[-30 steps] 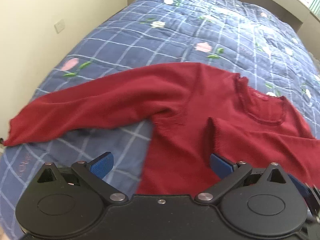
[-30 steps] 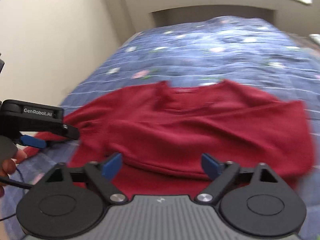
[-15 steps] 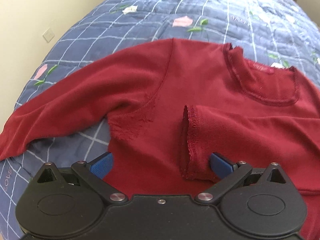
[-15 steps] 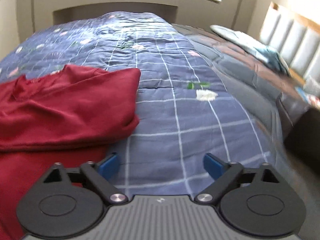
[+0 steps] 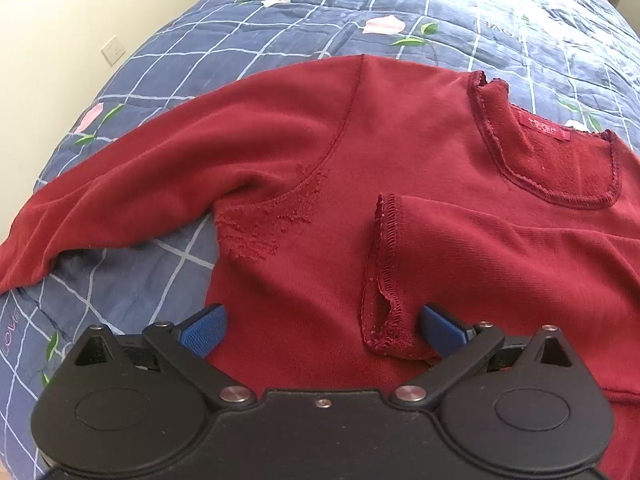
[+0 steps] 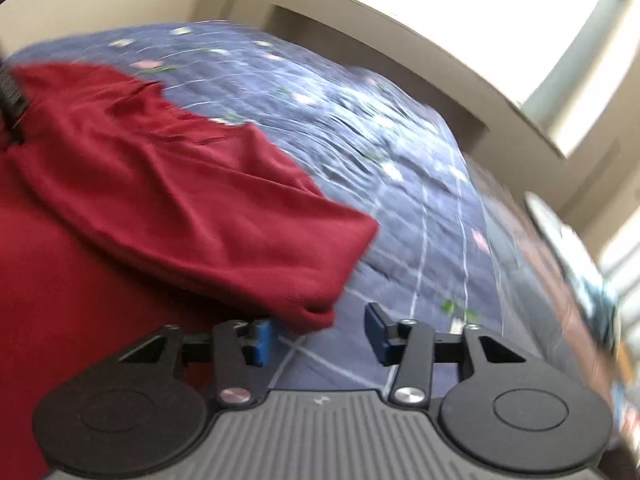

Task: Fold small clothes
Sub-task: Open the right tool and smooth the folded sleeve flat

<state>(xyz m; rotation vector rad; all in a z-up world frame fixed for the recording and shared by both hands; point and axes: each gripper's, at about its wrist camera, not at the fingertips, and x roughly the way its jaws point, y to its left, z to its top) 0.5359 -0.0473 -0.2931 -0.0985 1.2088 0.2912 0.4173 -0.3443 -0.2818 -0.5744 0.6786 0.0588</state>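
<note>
A dark red knit sweater [image 5: 400, 152] lies flat on the bed. Its right sleeve is folded across the chest, with the cuff [image 5: 386, 280] near the middle. Its left sleeve [image 5: 140, 188] stretches out to the left. My left gripper [image 5: 320, 326] is open just above the sweater's body, its right finger beside the cuff. In the right wrist view the sweater's folded right edge [image 6: 240, 232] sits just ahead of my right gripper [image 6: 320, 338], which is open and narrower, holding nothing. That view is blurred.
The bed has a blue checked quilt [image 5: 280, 32] with flowers. A cream wall with a socket [image 5: 113, 51] runs along the left. In the right wrist view a window ledge [image 6: 420, 64] lies beyond the bed, and more bedding [image 6: 568, 248] at the right.
My left gripper has moved closer over the sweater, toward the folded cuff. My right gripper has swung back left toward the sweater's folded edge and its jaws have narrowed.
</note>
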